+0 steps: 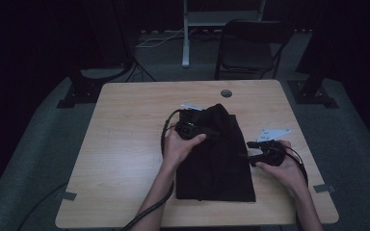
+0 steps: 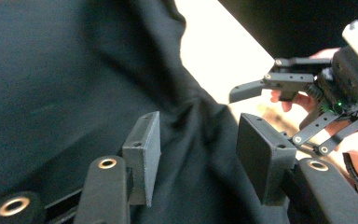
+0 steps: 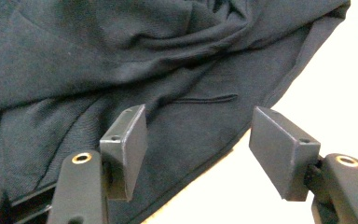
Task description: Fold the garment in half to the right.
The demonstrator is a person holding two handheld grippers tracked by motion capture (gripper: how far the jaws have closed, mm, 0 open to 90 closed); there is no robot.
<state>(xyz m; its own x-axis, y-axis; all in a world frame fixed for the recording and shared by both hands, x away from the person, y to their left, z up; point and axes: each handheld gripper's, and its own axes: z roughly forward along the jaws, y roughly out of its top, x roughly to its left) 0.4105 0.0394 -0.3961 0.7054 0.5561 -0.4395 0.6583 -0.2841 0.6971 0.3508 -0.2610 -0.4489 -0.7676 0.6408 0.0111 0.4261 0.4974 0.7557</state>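
A black garment (image 1: 217,159) lies folded in the middle of the wooden table (image 1: 125,154). My left gripper (image 1: 212,132) hovers over the garment's bunched far end, jaws open with nothing pinched. In the left gripper view the pads (image 2: 144,154) stand apart above the wrinkled black cloth (image 2: 51,84). My right gripper (image 1: 251,153) sits at the garment's right edge, pointing left at it, also open. In the right gripper view its jaws (image 3: 198,149) straddle the hem of the cloth (image 3: 121,56), with bare table (image 3: 335,84) to the right.
Small white paper tags lie on the table, one to the right of the garment (image 1: 273,133) and one at its far end (image 1: 191,106). A round cable hole (image 1: 226,93) sits near the far edge. A folding chair (image 1: 250,45) stands beyond the table.
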